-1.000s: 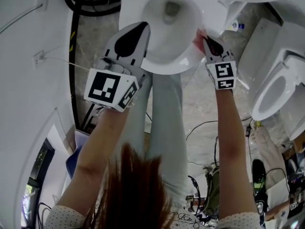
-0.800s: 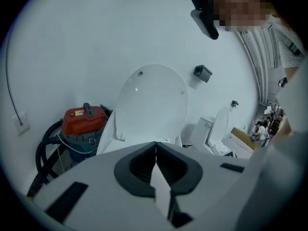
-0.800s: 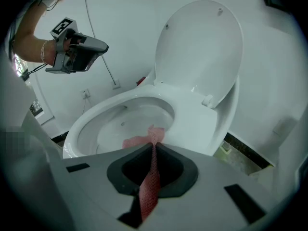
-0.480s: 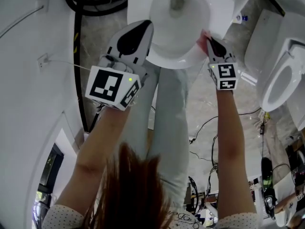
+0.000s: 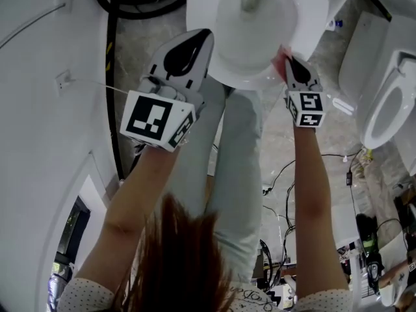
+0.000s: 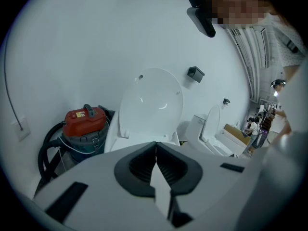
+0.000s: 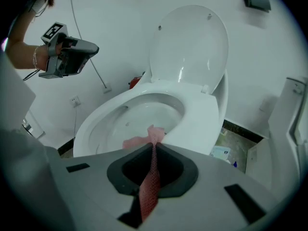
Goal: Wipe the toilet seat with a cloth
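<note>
1. At the upper right of the head view, the right hand-held gripper (image 5: pixel 286 62) is pinching the pink cloth (image 7: pixel 149 137) between closed jaws. The cloth's loose end appears to be lying at the inner front edge of the toilet seat (image 7: pixel 204 121).
2. Left of the bowl, the left hand-held gripper (image 5: pixel 194 39) is hovering with its jaws pressed together on nothing.
3. The cloth is looking thin, light and limp, so it is likely to bunch up. A pinch near its middle is leaving a flap free to wipe with.
4. The seat is looking hard, glossy and probably slippery.
</note>
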Action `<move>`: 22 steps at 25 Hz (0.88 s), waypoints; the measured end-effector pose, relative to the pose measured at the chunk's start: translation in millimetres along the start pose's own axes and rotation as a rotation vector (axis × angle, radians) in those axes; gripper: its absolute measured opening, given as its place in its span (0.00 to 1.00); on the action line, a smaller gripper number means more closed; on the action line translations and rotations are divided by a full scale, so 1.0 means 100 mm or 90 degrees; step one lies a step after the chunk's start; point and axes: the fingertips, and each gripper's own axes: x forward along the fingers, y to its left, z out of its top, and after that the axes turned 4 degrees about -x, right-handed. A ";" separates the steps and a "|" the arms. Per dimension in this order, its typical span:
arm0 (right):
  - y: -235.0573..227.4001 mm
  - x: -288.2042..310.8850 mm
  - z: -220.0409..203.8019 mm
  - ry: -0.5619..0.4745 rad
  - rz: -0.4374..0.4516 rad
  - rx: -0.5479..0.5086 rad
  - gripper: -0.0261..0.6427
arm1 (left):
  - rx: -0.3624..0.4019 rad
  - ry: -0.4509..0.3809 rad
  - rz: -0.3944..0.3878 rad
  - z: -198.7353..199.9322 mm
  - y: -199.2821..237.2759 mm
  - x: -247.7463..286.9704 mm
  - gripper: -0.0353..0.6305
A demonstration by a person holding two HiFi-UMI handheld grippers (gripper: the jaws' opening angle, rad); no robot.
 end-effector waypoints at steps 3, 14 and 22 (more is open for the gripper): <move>0.10 0.00 -0.02 0.000 -0.004 0.014 0.08 | -0.004 -0.004 0.006 -0.01 0.05 -0.04 0.06; 0.45 -0.04 -0.11 0.010 0.003 0.045 0.08 | -0.010 -0.010 0.015 -0.03 0.12 -0.23 0.06; 0.83 -0.05 -0.14 0.029 0.046 -0.020 0.08 | -0.015 -0.004 0.042 -0.17 0.25 -0.38 0.06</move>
